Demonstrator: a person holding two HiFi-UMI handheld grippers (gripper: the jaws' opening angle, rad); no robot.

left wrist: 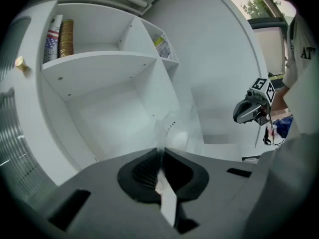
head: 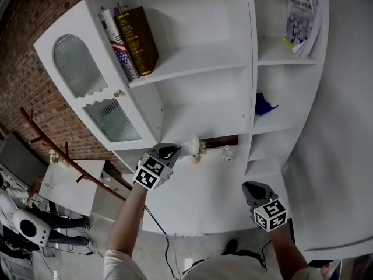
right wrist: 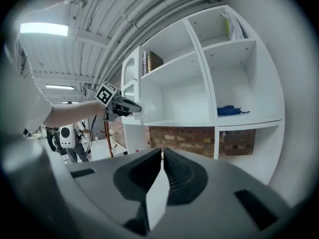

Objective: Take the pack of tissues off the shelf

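Tissue pack (left wrist: 172,131) pinched in left gripper (left wrist: 160,152) (jaws fully closed).

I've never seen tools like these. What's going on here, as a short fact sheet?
Setting: white shelf unit
Left gripper: shut on pack of tissues, held at the front of a middle compartment
Right gripper: shut, empty, back from the shelves
Also on shelves: books, blue cloth, booklets

Only "AT", perhaps, reads on the person's shirt (left wrist: 302,91).
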